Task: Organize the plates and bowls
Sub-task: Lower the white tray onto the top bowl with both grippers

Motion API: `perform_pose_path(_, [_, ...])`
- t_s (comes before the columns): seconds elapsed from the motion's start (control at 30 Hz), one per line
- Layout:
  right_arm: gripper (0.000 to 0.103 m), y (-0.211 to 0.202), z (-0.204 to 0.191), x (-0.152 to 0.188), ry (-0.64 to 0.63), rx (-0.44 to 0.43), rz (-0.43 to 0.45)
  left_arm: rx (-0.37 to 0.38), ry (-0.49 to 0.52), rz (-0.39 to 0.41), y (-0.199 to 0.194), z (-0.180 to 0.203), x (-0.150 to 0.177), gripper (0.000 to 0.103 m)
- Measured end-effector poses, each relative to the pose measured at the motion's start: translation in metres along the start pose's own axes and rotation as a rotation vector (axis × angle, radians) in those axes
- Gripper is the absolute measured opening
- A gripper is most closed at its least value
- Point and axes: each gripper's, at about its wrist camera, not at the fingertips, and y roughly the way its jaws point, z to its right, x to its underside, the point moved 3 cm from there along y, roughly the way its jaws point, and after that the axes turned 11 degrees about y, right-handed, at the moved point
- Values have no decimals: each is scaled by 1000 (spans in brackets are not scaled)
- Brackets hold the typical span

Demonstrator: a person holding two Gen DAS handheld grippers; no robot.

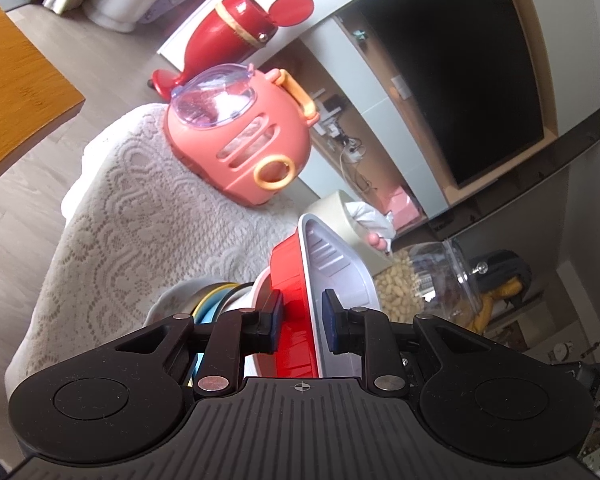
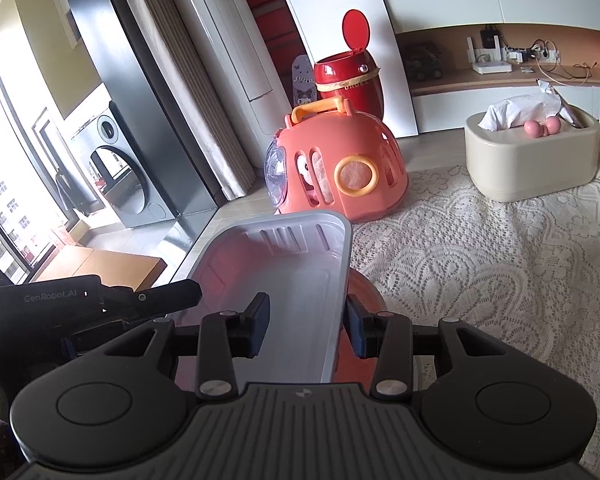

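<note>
A rectangular dish [image 1: 332,256], red outside and white inside, hangs tilted over a stack of bowls and plates [image 1: 216,300] on the lace cloth. My left gripper [image 1: 303,320] is shut on one long wall, one pad on the red outside and the other on the white inside. In the right wrist view the dish [image 2: 284,256] shows its white inside. My right gripper [image 2: 307,326] is shut on the opposite wall, with a red bowl [image 2: 366,296] just under it. One of the left gripper's fingers [image 2: 172,294] reaches the dish's far rim.
A pink toy carrier [image 2: 340,168] stands on the lace cloth [image 2: 480,260] beyond the dish, with a red bin [image 2: 348,80] behind it. A cream tissue box [image 2: 528,156] and a jar of peanuts [image 1: 420,280] stand at the right. A wooden table [image 1: 16,80] is off to the left.
</note>
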Motion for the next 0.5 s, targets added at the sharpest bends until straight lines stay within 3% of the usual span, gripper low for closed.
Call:
perform_pose_path(0.23, [41, -3, 3, -4, 8, 3, 20, 16, -20, 41, -11, 2, -5, 24])
perform_pose_path(0.5, [41, -9, 15, -6, 41, -14, 24, -17, -17, -8, -3, 11, -2, 24])
